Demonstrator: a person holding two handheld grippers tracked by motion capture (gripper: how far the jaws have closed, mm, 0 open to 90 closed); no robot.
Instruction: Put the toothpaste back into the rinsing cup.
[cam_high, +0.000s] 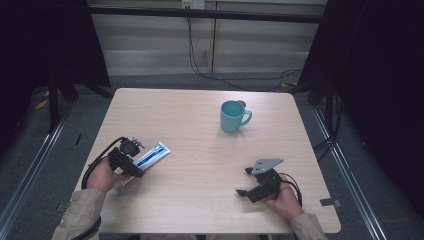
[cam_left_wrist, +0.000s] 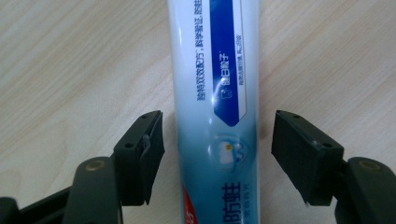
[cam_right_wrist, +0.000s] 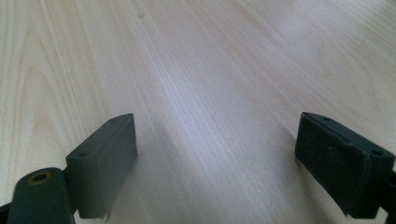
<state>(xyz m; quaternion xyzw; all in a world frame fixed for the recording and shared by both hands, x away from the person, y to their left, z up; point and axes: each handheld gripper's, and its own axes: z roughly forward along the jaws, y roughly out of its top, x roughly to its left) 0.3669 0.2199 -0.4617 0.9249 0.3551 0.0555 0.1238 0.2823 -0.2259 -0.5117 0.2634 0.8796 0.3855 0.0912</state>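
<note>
Left gripper (cam_left_wrist: 217, 154), jaws apart, straddles a toothpaste tube (cam_left_wrist: 215, 93) on the table (cam_high: 200, 150), apparently poised to close; right gripper (cam_right_wrist: 215, 163) rests wide open, holding nothing.

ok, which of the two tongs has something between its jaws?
The left tongs: open, jaws straddling the toothpaste tube lying on the table, a gap on each side. The right tongs are open too, with bare wood between them.

Light wood table (cam_high: 200, 150) on grey floor (cam_high: 60, 145). Beige panelled wall (cam_high: 155, 45) behind, black cables (cam_high: 200, 70) hanging down it onto the floor. Dark curtains (cam_high: 385, 90) both sides, metal rails (cam_high: 30, 170) along the floor edges.
</note>
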